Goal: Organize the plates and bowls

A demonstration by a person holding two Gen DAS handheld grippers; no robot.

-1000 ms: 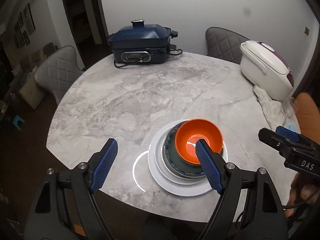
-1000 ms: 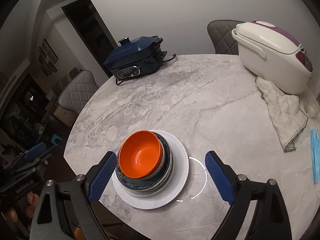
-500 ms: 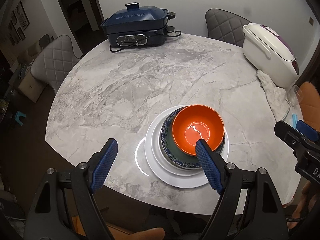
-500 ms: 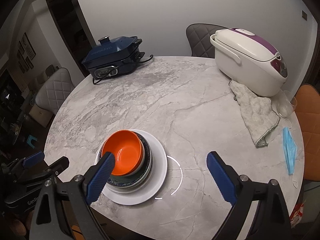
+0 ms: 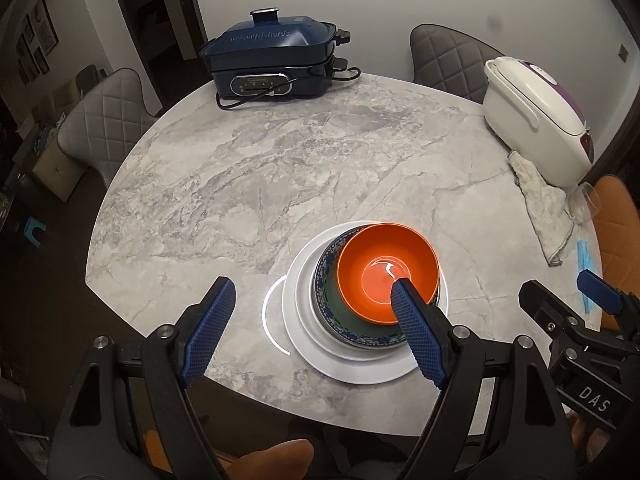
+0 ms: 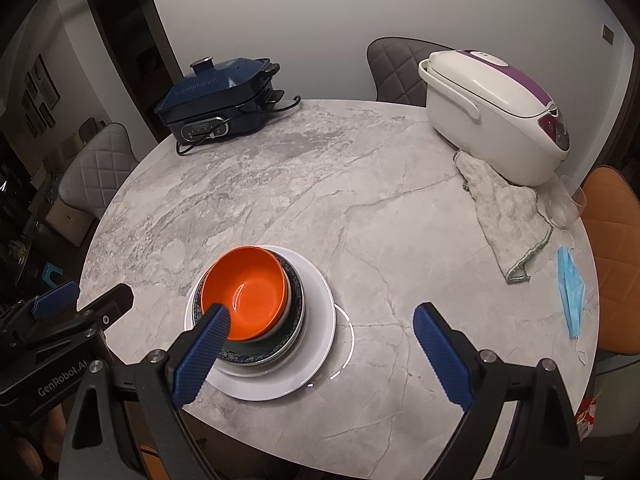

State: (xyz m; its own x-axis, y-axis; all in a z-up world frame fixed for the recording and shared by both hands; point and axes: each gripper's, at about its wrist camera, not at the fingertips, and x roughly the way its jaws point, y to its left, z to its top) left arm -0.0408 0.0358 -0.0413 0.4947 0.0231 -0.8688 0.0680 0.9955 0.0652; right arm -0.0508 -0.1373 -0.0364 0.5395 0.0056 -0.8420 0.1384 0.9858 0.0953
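Stack at my 6 o'clock: orange bowl [image 5: 386,270] off-centre, could slide off; both my claws [image 5: 310,330] [image 6: 320,350] spread, empty.

Round grey marble table [image 6: 280,184] carries a white plate [image 6: 316,312] near its front edge, a dark blue electric cooker [image 6: 216,100] at the back, a white-and-purple rice cooker [image 6: 492,120], a crumpled cloth [image 6: 504,216], a blue face mask [image 6: 572,292].

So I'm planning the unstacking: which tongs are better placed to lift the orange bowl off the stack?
Either could, probably. Both the left tongs and the right tongs are open, each with one finger over the orange bowl. The bowl sits right of the left tongs and left of the right tongs.
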